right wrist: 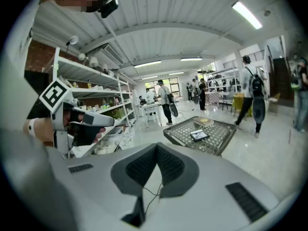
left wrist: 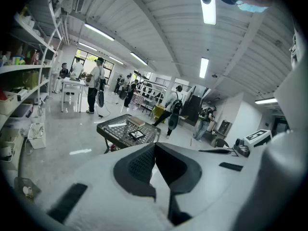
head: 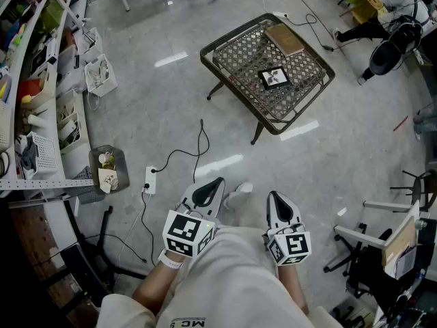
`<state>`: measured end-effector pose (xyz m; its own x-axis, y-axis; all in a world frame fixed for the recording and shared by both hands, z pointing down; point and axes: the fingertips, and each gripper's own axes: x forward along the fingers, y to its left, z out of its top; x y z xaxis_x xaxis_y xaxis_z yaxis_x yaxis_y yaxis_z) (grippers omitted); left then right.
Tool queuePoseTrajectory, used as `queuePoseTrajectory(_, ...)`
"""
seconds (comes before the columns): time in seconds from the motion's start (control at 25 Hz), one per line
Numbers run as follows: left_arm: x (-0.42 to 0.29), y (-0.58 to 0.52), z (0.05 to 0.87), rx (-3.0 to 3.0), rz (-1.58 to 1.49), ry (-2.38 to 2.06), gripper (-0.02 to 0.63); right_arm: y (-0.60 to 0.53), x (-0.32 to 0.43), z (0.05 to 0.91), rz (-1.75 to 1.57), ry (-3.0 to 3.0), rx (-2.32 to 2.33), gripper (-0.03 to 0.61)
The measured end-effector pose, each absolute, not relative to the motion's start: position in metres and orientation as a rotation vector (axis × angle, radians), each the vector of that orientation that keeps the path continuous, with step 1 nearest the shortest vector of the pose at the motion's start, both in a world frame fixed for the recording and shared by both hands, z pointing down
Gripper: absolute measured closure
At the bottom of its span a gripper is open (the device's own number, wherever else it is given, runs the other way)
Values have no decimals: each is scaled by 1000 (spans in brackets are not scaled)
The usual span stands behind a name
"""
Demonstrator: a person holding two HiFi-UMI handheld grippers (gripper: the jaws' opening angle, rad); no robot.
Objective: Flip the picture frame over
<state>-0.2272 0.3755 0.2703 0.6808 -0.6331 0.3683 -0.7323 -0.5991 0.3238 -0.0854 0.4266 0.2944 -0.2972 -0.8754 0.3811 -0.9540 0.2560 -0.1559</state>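
A small black picture frame lies face up on a low metal mesh table, far ahead of me; it also shows as the picture frame and the picture frame in the two gripper views. My left gripper and right gripper are held close to my body, well short of the table. Both are shut, jaw tips meeting, with nothing between them.
A tan book or box lies on the table beyond the frame. Shelving with clutter runs along the left. A power strip and cable lie on the floor. Chairs stand at right. People stand in the background.
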Motion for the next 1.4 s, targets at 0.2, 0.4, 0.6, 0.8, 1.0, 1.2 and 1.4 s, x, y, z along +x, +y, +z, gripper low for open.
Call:
queuePoseTrajectory(0.2, -238, 429, 247, 2446, 277, -1093, 589, 463, -110, 269, 246, -2356, 1520, 563)
queuePoseTrajectory(0.4, -206, 475, 222, 2543, 322, -1083, 589, 490, -110, 259, 177, -2374, 1448, 563)
queuePoseTrajectory(0.6, -158, 511, 223, 2568, 360, -1039, 589, 530, -72, 254, 172, -2392, 1481, 563)
queuePoseTrajectory(0.8, -124, 534, 233, 2567, 424, -1021, 589, 560, -37, 268, 200, -2391, 1493, 562)
queuePoseTrajectory(1.0, -109, 542, 230, 2594, 475, -1029, 589, 566, -13, 265, 225, -2430, 1563, 561)
queuePoseTrajectory(1.2, -92, 537, 232, 2556, 482, -1029, 589, 562, 3, 264, 229, -2444, 1565, 561)
queuePoseTrajectory(1.4, -69, 509, 235, 2590, 508, -993, 589, 536, 18, 270, 280, -2438, 1590, 561)
